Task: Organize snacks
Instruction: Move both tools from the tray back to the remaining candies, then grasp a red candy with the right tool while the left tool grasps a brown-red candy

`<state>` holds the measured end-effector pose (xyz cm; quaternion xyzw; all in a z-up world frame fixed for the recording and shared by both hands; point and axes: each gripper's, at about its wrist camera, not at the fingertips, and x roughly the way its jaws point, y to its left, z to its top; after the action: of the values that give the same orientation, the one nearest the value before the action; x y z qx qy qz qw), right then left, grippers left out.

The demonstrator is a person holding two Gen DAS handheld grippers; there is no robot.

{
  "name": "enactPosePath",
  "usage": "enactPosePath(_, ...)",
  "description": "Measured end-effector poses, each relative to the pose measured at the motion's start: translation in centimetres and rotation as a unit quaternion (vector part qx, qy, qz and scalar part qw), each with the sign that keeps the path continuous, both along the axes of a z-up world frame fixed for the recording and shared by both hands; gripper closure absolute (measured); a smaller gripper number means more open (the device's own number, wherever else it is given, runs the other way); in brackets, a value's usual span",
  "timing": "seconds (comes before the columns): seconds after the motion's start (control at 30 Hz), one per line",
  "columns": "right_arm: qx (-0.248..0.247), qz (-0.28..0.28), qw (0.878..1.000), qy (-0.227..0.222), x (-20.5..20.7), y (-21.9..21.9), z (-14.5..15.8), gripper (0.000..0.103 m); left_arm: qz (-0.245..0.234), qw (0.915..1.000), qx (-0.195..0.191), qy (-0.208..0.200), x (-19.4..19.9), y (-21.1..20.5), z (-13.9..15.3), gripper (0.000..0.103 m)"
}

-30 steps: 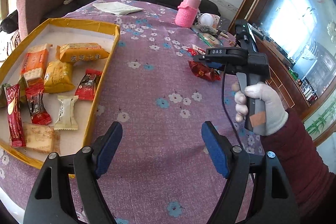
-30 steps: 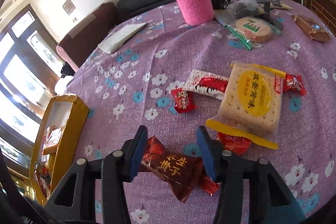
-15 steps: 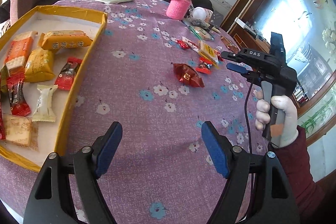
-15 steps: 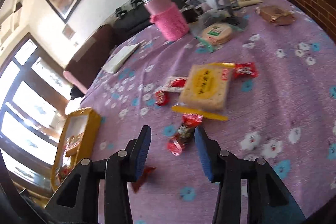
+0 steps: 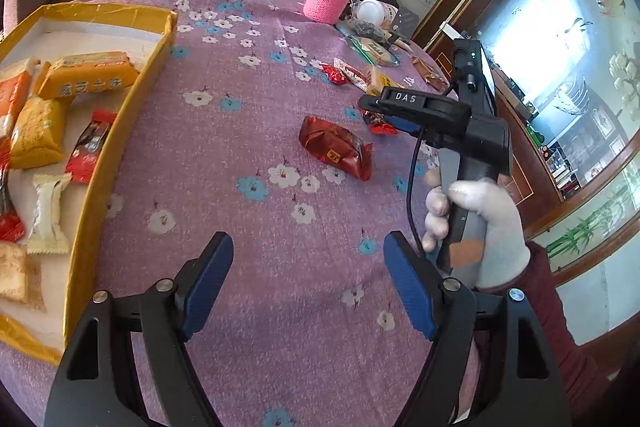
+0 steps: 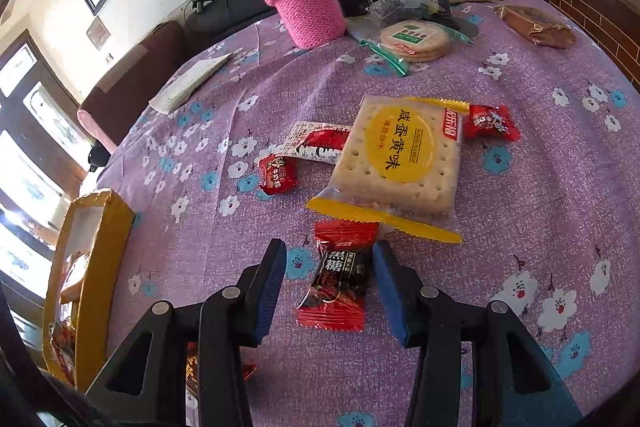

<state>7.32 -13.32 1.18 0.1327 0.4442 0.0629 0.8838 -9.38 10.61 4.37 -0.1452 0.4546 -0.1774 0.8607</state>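
On the purple flowered bench (image 6: 520, 187), the right gripper (image 6: 330, 281) straddles a red-and-black candy wrapper (image 6: 336, 283), jaws apart, untouching; the left gripper (image 5: 308, 287) gapes wide, empty.

"DAS" stands on the right gripper (image 5: 394, 119); "咸蛋黄味" on the cracker packet (image 6: 400, 157); "黑糖" on the candy wrapper (image 6: 338, 279).
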Motion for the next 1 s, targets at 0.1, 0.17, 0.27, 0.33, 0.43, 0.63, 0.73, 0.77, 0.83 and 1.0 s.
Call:
enactPosePath(0.1,-0.035,0.005,0.999,-0.013,-0.1,0.8,-0.2,0.057,-0.004,0.9999,0.012,0.005,1.6,-1.3,-0.4,0.025)
enactPosePath(0.17,-0.086,0.008,0.996,-0.021,-0.3,1.5,-0.3,0.072,-0.01,0.9998,0.01,0.013,2.7,-2.0,-0.8,0.026)
enactPosePath(0.27,-0.066,0.013,0.998,-0.019,-0.5,0.9,-0.1,0.08,-0.017,0.9995,0.0,0.028,4.4,-3.4,-1.6,0.026)
enactPosePath(0.33,-0.035,0.007,0.999,-0.019,-0.6,-0.2,0.1,0.08,-0.02,0.9991,-0.012,0.035,5.6,-4.2,-2.0,0.026)
enactPosePath(0.43,0.01,0.003,1.0,-0.025,-1.0,-1.9,0.7,0.08,-0.026,0.9989,-0.012,0.038,7.3,-5.5,-2.3,0.026)
enactPosePath(0.63,0.07,-0.004,0.997,-0.013,-0.7,-3.9,0.8,0.08,-0.025,0.9984,0.043,0.027,10.2,-8.4,-2.6,0.026)
enactPosePath(0.73,0.081,-0.004,0.997,-0.011,-0.6,-4.1,0.8,0.08,-0.032,0.9964,0.075,0.023,10.9,-9.6,-2.7,0.026)
enactPosePath(0.77,0.083,-0.003,0.996,-0.011,-0.5,-4.2,0.8,0.08,-0.033,0.9957,0.084,0.021,11.1,-9.9,-2.7,0.026)
enactPosePath(0.83,0.083,-0.003,0.996,-0.013,-0.6,-4.3,0.9,0.08,-0.039,0.9936,0.105,0.012,11.1,-10.5,-2.7,0.027)
enactPosePath(1.0,0.085,0.0,0.996,-0.012,-0.6,-4.3,0.8,0.08,-0.037,0.9871,0.154,-0.023,10.3,-10.6,-2.8,0.073)
